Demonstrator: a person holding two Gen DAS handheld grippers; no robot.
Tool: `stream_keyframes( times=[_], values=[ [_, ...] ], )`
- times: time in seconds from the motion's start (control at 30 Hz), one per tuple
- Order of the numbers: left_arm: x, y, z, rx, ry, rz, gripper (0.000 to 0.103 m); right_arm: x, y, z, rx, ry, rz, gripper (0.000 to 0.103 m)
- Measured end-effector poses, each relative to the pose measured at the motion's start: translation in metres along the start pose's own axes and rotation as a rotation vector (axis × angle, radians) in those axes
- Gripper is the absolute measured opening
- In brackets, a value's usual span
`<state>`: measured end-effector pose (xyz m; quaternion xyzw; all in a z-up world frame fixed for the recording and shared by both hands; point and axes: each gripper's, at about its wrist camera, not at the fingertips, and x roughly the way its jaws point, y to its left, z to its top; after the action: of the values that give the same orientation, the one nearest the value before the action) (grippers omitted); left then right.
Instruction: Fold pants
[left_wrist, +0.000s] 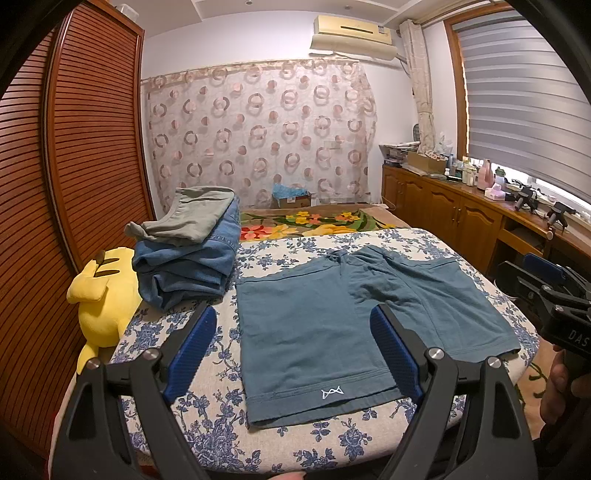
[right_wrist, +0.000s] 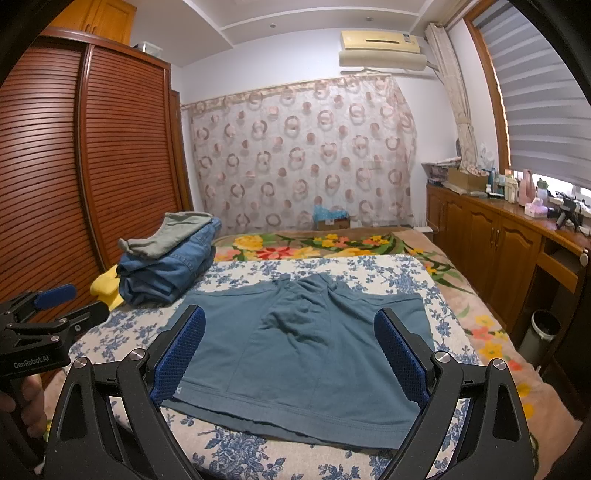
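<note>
shorts (left_wrist: 325, 325) lie flat, unfolded on the floral bedspread (left_wrist: 221, 435) | left gripper (left_wrist: 295, 354) fingers spread, empty | right gripper (right_wrist: 291, 354) fingers spread, empty

White zigzag logo mark, no letters, on near hem of blue shorts (left_wrist: 332, 339). "GenRobot.AI" in white on black body of left gripper (right_wrist: 55, 306), seen in right wrist view. "DAS", cut off at frame edge, on black body of right gripper (left_wrist: 546, 284), seen in left wrist view.
</note>
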<state>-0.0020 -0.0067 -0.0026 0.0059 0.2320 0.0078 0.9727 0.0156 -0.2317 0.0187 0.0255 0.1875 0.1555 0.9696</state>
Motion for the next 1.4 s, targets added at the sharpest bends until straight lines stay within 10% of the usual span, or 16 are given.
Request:
stream_keyframes(
  times=[1.4],
  values=[
    [0.070, -0.024, 0.010, 0.079, 0.136, -0.132, 0.086, 0.034, -0.039, -0.005, -0.018, 0.074, -0.021, 0.094]
  ],
)
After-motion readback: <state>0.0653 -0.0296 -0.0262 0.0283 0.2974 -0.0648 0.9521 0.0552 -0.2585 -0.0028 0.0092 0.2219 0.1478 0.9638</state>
